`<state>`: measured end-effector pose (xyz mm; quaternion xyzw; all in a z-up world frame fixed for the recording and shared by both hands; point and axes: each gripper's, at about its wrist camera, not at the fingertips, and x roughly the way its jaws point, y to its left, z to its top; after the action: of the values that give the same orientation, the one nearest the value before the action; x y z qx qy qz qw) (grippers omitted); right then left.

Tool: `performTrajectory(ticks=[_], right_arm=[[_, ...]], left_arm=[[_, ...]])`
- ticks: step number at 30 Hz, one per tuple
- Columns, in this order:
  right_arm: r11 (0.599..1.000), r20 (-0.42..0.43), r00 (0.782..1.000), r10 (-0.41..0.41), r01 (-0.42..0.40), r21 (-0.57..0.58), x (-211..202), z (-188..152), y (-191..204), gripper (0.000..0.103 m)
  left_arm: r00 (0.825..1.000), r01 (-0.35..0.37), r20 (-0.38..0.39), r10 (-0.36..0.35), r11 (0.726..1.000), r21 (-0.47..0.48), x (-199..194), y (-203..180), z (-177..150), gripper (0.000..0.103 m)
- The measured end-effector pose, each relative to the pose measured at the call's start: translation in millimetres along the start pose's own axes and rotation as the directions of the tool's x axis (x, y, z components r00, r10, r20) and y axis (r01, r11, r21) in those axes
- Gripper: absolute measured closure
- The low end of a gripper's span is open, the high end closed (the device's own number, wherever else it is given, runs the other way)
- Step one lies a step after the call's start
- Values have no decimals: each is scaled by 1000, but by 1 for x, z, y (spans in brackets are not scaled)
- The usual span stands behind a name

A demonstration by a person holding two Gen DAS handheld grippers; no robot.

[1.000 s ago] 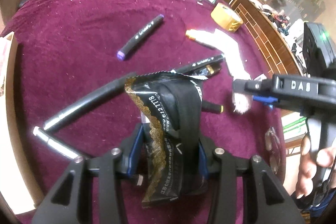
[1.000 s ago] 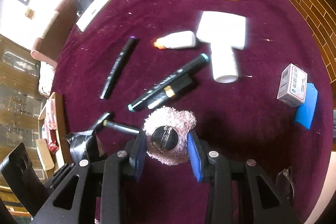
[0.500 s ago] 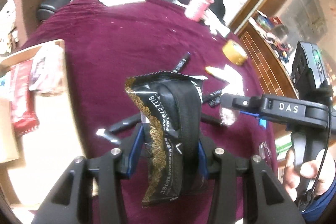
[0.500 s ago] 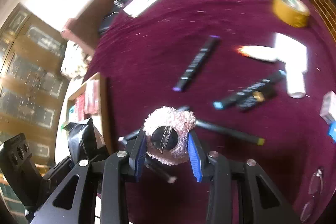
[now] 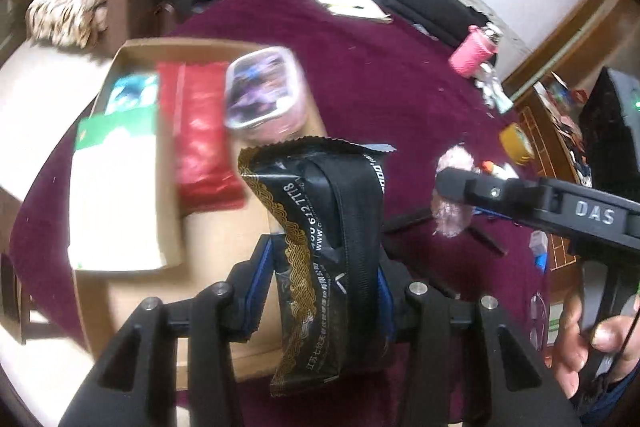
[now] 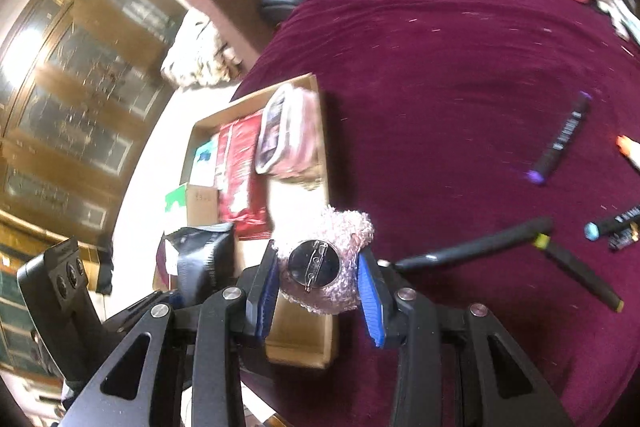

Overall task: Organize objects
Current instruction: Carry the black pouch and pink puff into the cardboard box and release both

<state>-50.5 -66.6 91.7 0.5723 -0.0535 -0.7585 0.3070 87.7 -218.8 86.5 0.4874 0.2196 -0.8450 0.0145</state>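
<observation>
Cardboard box [image 5: 208, 239] below both grippers: I see left gripper [image 5: 320, 291] clamped on black packet [image 5: 320, 247], right gripper [image 6: 320, 287] pinching pink fuzzy brooch [image 6: 324, 267].

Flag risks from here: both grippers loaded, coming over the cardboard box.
1. The left gripper pinches the black packet only around its lower half; the tall top could swing or slip out.
2. The right gripper squeezes a fuzzy pink brooch; soft fluff could snag on the pads at release.
3. The cardboard box sits at the table edge and already holds a red packet and a tin; a drop may miss or bounce off.
</observation>
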Motion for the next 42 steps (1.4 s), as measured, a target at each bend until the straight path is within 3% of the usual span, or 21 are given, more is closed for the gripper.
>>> performTrajectory(ticks=[8, 22, 30, 42], right_arm=[[998, -64, 997, -39, 37, -42, 53, 15, 26, 62], [997, -125, 989, -79, 76, -27, 91, 39, 24, 59], [999, -122, 992, -41, 41, 2, 84, 40, 21, 47], [998, -39, 999, 30, -28, 61, 29, 23, 6, 43]], left_arm=[[999, -21, -28, 21, 999, -26, 14, 29, 1, 59], [997, -8, -81, 7, 1000, -18, 38, 36, 7, 57], [995, 20, -97, -23, 999, -34, 37, 38, 4, 52], [998, -2, -71, -1, 999, -38, 25, 32, -1, 42]])
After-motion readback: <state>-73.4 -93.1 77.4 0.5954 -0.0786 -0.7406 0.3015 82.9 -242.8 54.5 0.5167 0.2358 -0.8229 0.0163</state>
